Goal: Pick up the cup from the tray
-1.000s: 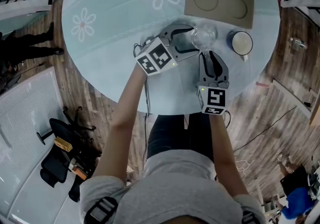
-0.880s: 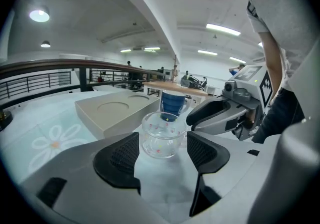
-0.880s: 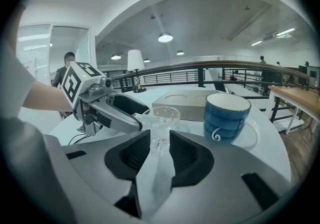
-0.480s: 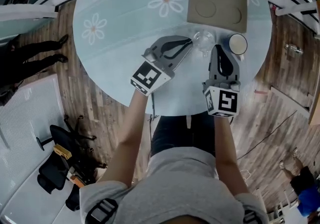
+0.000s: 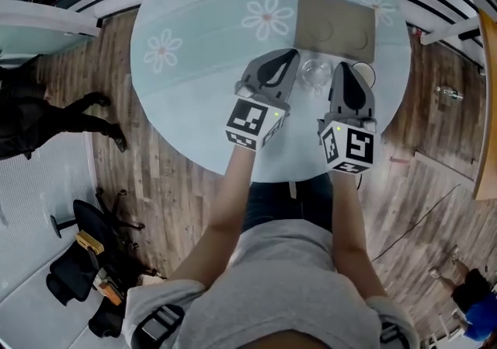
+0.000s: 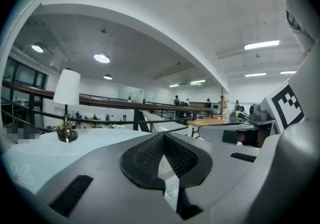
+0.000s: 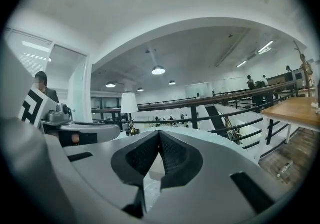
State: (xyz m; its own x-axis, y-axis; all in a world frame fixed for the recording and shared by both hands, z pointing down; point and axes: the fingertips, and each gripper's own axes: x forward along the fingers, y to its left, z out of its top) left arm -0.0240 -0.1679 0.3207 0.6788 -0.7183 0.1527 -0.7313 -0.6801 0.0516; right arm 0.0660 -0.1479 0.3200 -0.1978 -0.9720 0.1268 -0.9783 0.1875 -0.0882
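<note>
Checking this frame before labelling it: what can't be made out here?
Head view: dark-rimmed white cup largely covered by the right gripper.
Head view: clear glass cup too small and transparent to show contents.
Head view: brown cardboard tray, round recesses too faint to judge depth.

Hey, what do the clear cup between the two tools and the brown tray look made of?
The cup looks like clear glass or plastic, glossy: the table shows through it. The tray is probably matte brown cardboard, flat with two pressed rings.

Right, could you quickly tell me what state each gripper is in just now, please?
Left gripper: closed, nothing between its jaws.
Right gripper: closed, nothing between its jaws.
</note>
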